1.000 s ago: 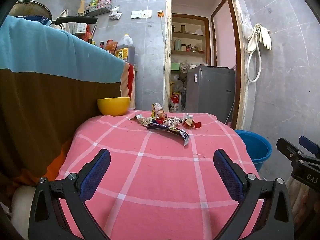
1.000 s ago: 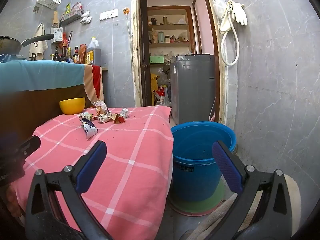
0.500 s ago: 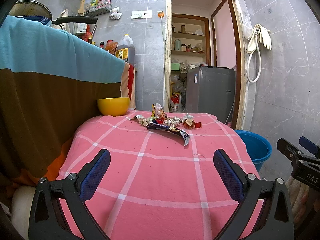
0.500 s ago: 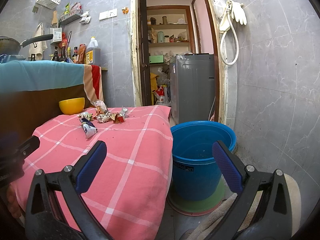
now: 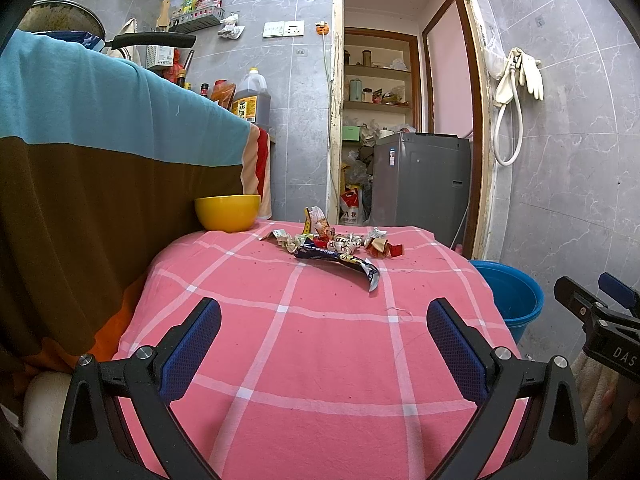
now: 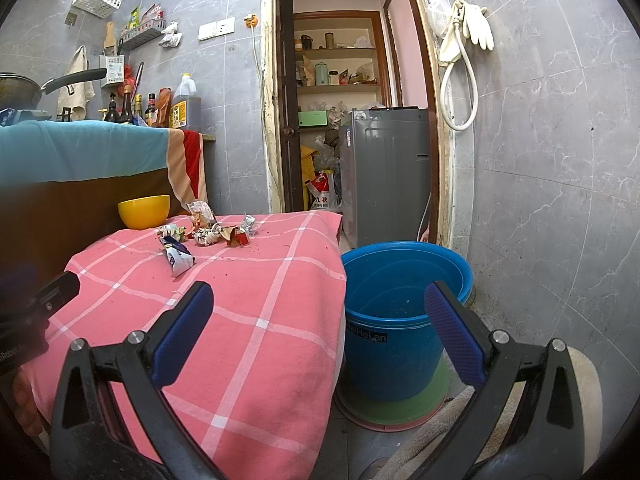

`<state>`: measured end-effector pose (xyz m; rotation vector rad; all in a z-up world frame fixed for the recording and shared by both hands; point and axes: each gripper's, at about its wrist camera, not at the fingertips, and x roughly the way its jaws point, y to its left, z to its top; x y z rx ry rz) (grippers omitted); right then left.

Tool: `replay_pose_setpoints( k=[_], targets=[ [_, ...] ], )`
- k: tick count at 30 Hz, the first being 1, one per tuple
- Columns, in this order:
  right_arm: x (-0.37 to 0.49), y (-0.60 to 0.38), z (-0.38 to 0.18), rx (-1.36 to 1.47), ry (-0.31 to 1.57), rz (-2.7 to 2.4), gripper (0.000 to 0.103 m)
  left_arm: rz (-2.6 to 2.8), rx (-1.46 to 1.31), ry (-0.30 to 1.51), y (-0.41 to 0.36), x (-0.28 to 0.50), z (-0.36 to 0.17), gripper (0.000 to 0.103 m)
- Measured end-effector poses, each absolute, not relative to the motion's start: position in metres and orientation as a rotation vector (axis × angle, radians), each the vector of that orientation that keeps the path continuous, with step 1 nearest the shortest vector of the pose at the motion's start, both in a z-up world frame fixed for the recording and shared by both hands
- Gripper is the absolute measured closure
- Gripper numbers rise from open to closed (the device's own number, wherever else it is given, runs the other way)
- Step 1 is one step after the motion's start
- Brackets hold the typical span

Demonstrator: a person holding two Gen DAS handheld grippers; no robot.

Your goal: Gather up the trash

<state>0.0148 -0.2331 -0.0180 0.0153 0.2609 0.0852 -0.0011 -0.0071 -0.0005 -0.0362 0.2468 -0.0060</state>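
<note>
The left gripper [image 5: 323, 338] hangs over the near part of the tabletop [image 5: 280, 360], which is covered with a pink checked cloth; its jaws stand wide apart and hold nothing. The right gripper [image 6: 318, 318] is at the right edge of the same tabletop, also with wide and empty jaws; one of its blue pads [image 6: 182, 334] is over the cloth and the other is over the blue bucket [image 6: 384, 344].

The trash [image 5: 336, 242] lies in a small heap at the far side of the tabletop, well apart from both grippers; it is a group of crumpled wrappers, and a dark blue wrapper [image 5: 340, 260] stretches from the heap toward the near right. A yellow bowl [image 5: 227, 212] stands at the far left corner of the tabletop, near the heap but not touching it; whether anything is inside cannot be seen.

The blue bucket stands on the floor just beside the right edge of the tabletop, on a green disc [image 6: 400, 408]; its inside looks mostly bare; a few small specks are on the inner wall. On the left a cloth in light blue and brown [image 5: 100, 152] hangs beside the tabletop; beyond the far edge an open doorway shows a grey washing machine [image 5: 420, 184] and shelves.
</note>
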Motion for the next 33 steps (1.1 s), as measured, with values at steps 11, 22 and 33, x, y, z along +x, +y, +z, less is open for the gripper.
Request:
replay_pose_setpoints(
  k=[11,22,33],
  targets=[
    [0.0162,-0.231,-0.0187,0.018,0.258,0.083,0.0,-0.006,-0.036,0.247,-0.007,-0.0011,-0.0005,0.002],
    [0.0157,-0.2327,-0.0169,0.018,0.259,0.084,0.0,-0.006,-0.036,0.248,-0.0073,-0.0009,-0.0004,0.002],
    [0.0155,-0.2324,-0.0169,0.018,0.259,0.084,0.0,-0.006,-0.036,0.248,-0.007,-0.0009,-0.0006,0.002]
  ],
)
